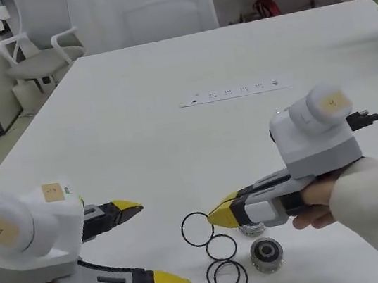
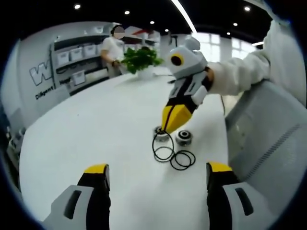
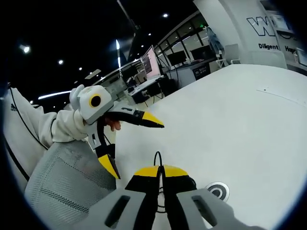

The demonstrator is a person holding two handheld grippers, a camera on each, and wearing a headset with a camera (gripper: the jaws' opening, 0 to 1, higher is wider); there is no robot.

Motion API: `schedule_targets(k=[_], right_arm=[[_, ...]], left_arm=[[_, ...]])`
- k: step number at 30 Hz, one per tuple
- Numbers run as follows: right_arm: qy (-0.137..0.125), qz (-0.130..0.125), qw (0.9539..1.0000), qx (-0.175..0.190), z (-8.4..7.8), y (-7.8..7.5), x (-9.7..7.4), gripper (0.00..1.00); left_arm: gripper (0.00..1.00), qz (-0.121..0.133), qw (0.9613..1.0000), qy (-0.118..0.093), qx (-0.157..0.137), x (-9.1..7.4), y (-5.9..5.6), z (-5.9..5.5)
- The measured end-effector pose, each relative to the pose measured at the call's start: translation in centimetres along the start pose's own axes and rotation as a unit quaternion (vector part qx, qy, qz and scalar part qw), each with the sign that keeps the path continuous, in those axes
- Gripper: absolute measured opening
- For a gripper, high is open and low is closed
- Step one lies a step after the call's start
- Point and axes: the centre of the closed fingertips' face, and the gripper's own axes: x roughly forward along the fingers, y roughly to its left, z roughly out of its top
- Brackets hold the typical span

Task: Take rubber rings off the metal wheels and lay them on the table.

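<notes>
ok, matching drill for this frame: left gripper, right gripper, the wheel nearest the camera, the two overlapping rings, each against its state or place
Column A
1. left gripper
2. right gripper
3. nearest metal wheel
4. overlapping rings

Column B
a. jaws shut on a single rubber ring
b. lying flat on the table, nearest the person
c. jaws wide apart, nothing held
d. sits on the table, right of the rings in the head view

Pairs: 1-c, 2-a, 3-d, 4-b

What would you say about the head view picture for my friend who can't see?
The right gripper pinches a black rubber ring over a white table, beside two metal wheels. Three more rings lie flat nearby, and the left gripper is open.
</notes>
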Motion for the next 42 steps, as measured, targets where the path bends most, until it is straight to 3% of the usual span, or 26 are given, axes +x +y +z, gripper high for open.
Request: schedule_targets(k=[9,15,28,38,42], right_arm=[[0.026,0.012,0.9996,-0.004,-1.5,0.5,1.0,0.00],[0.044,0.012,0.9989,-0.006,-2.5,0.6,1.3,0.00],[0.071,-0.019,0.9973,0.003,-4.1,-0.9,1.6,0.00],[0.073,-0.039,0.9963,0.021,-4.5,-1.8,1.5,0.00],[0.086,-0.049,0.9951,0.005,-5.0,-2.0,1.6,0.00]], left_arm=[[0.92,-0.004,1.0000,0.008,-0.002,0.2,-0.4,-0.5],[0.97,-0.015,0.9995,0.029,-0.006,0.5,-0.9,-1.6],[0.97,-0.034,0.9979,0.055,-0.007,1.1,-1.5,-3.1],[0.97,-0.036,0.9976,0.059,-0.008,1.1,-1.5,-3.3],[0.97,-0.037,0.9974,0.061,-0.009,1.1,-1.5,-3.4]])
